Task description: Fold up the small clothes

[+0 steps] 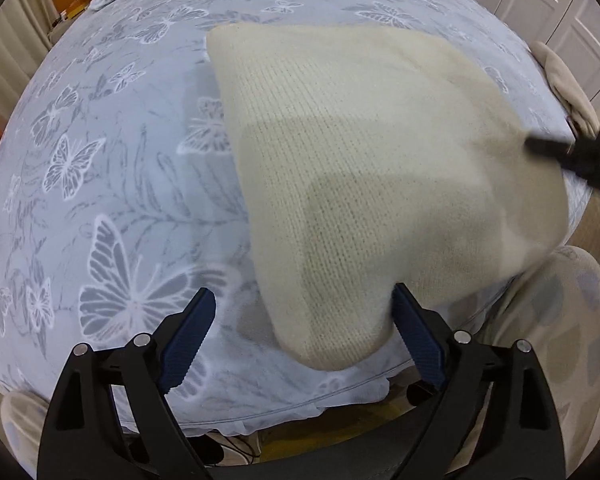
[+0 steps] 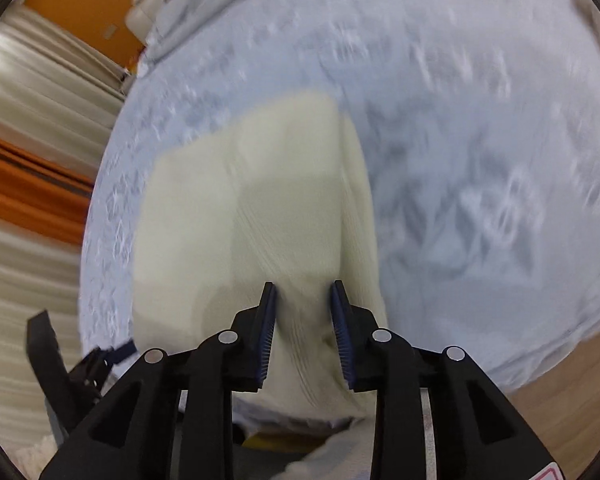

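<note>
Clearly, a cream knit garment (image 1: 372, 184) lay on a bed (image 1: 100, 140) covered with a pale blue sheet printed with white butterflies. It sat toward the near edge of the bed, and one rounded corner reached almost to that edge. In the left wrist view its long axis ran from that near corner away toward the far side of the bed, where the piece spread wide into a broad, flat far edge. The knit ribs ran roughly along that same line. No label, brand or writing could be read on it.

The left gripper (image 1: 304, 332) hung over the near edge with its jaws spread wide, one on each side of the garment's near corner, gripping nothing. The right gripper (image 2: 304, 328) had a bunched fold of the cream knit between its jaws; they stood only partly closed, and the motion blur left it unclear whether the pads actually pressed the cloth. That gripper showed in the left wrist view as a dark blur at the garment's right side.

A second pale cloth (image 1: 568, 84) lay near the bed's right edge, well apart from the garment.
</note>
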